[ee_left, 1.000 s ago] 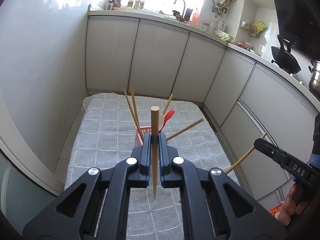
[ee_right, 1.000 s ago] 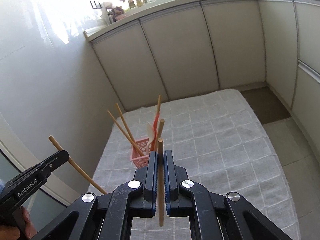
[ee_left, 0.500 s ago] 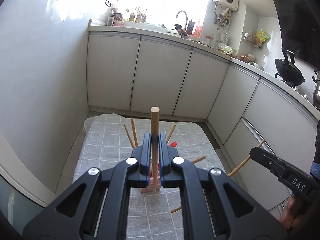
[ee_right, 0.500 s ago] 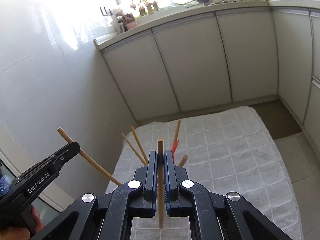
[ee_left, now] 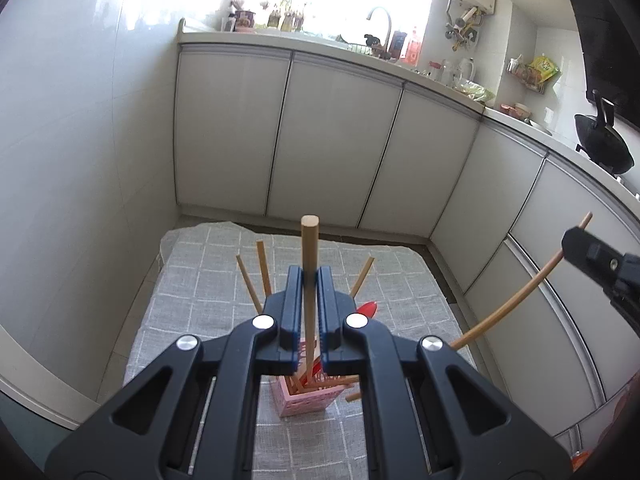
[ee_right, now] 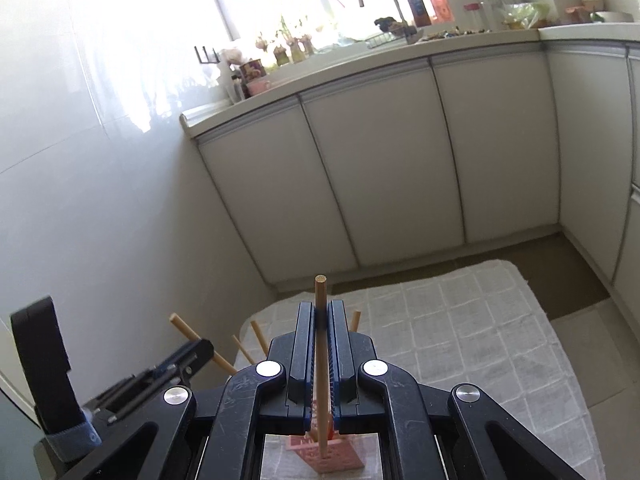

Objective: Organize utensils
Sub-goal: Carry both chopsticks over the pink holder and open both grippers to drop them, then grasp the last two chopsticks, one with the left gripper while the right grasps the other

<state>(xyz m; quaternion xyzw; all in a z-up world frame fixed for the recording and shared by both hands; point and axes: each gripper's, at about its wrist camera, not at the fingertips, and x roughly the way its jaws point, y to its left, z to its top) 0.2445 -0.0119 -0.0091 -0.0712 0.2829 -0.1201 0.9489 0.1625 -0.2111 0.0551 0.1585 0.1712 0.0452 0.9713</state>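
Your left gripper (ee_left: 309,280) is clenched on a wooden chopstick (ee_left: 309,248), which stands upright between the blue-lined jaws, its blunt end above the fingertips and its thin end hanging below them, over the pink utensil basket (ee_left: 296,400). Your right gripper (ee_right: 321,314) is likewise clamped on a second chopstick (ee_right: 321,292), also upright, with its lower tip in line with the basket's open top (ee_right: 332,456); whether that tip is inside cannot be told.

The pink utensil basket stands on the grey checked cloth (ee_left: 200,304), toward the cloth's near edge and roughly midway between its left and right edges. The cloth lies on the kitchen floor in front of the white cabinets (ee_left: 332,136).

Contents of the basket: several chopsticks (ee_left: 263,266) lean out at different angles, fanning toward the far edge of the cloth. A red spoon (ee_left: 366,308) sits among them, its bowl showing to the right of your left gripper's fingers. One chopstick end pokes out low on the basket's right side.

In the left wrist view, your right gripper appears at the right edge, with its chopstick (ee_left: 516,296) running diagonally. In the right wrist view, your left gripper (ee_right: 192,354) shows at lower left with its stick (ee_right: 188,330) protruding.
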